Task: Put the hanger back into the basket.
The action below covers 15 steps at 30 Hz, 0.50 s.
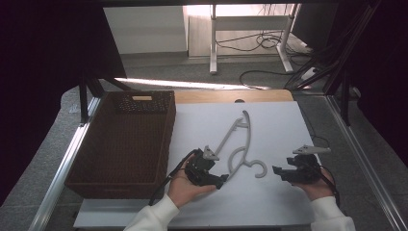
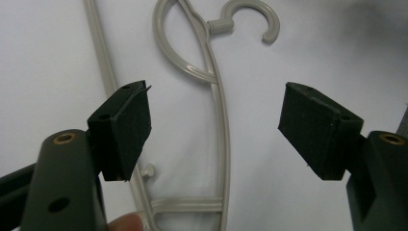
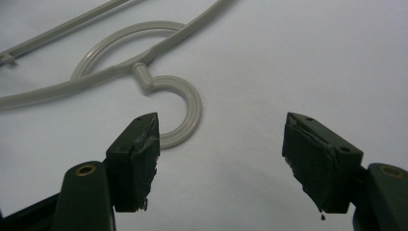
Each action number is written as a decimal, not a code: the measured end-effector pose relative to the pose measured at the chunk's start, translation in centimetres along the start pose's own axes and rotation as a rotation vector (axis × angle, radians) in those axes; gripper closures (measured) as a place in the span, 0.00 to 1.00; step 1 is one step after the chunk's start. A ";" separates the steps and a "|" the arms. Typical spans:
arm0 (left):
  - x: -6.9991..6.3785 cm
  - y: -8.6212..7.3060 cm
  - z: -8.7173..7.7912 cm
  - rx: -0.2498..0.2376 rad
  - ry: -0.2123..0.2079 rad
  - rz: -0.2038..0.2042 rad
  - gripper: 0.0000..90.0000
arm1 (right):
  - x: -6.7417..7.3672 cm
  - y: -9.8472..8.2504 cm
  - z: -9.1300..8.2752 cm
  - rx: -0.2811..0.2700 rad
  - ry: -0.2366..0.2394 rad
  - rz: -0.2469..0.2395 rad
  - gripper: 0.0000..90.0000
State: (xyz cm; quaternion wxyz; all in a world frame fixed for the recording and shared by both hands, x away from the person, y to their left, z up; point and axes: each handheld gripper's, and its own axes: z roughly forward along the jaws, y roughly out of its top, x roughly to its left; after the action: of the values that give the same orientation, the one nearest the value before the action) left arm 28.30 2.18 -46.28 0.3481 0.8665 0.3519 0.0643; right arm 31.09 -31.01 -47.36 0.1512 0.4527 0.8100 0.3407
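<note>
A grey plastic clothes hanger [image 1: 236, 143] lies flat on the white tabletop [image 1: 281, 122], its hook [image 1: 260, 169] pointing toward the person. My left gripper [image 1: 222, 180] is at the hanger's near end, held in a hand. In the left gripper view its jaws stand wide apart, and the hanger's arm [image 2: 220, 101] runs between them without touching either pad, so the left gripper [image 2: 214, 132] is open. My right gripper [image 1: 277, 171] rests just right of the hook. The right gripper [image 3: 219, 159] is open and empty, with the hook [image 3: 190, 109] just beyond its left pad.
A brown wicker basket [image 1: 166, 144] stands on the left part of the table, right beside the left hand. Metal rails [image 1: 67, 159] run along both sides of the table. Floor cables and a desk frame [image 1: 213, 43] lie beyond the far edge.
</note>
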 end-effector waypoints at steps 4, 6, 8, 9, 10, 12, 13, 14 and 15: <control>-0.2 0.2 0.9 0.015 0.000 0.006 0.31 | -0.1 0.0 0.1 0.003 -0.004 -0.001 0.33; -0.3 0.3 1.4 0.025 0.000 0.010 0.31 | -0.1 -0.1 0.1 0.005 -0.004 0.001 0.33; -0.5 0.4 1.9 0.035 0.002 0.017 0.32 | -0.1 -0.1 0.1 0.007 -0.005 0.002 0.33; -0.5 0.4 2.2 0.042 0.003 0.022 0.33 | -0.1 -0.1 0.1 0.009 -0.005 0.002 0.33; -0.6 0.5 2.4 0.045 0.003 0.022 0.33 | -0.1 -0.1 0.1 0.009 -0.005 0.002 0.33; -0.7 0.5 2.9 0.053 0.004 0.025 0.34 | -0.1 -0.1 0.2 0.011 -0.006 -0.001 0.33; -0.8 0.6 3.2 0.058 0.005 0.029 0.34 | -0.1 -0.1 0.2 0.011 -0.006 -0.001 0.33; -0.9 0.6 3.4 0.060 0.006 0.028 0.35 | -0.1 -0.1 0.2 0.011 -0.006 -0.001 0.33; -0.9 0.7 3.6 0.064 0.007 0.030 0.35 | -0.1 -0.1 0.2 0.011 -0.006 -0.001 0.33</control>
State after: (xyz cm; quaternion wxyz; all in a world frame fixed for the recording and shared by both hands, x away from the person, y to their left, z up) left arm 29.27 -0.79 -48.45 0.3181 0.8821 0.3419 0.0614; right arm 31.18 -31.07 -47.57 0.1511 0.4543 0.8116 0.3348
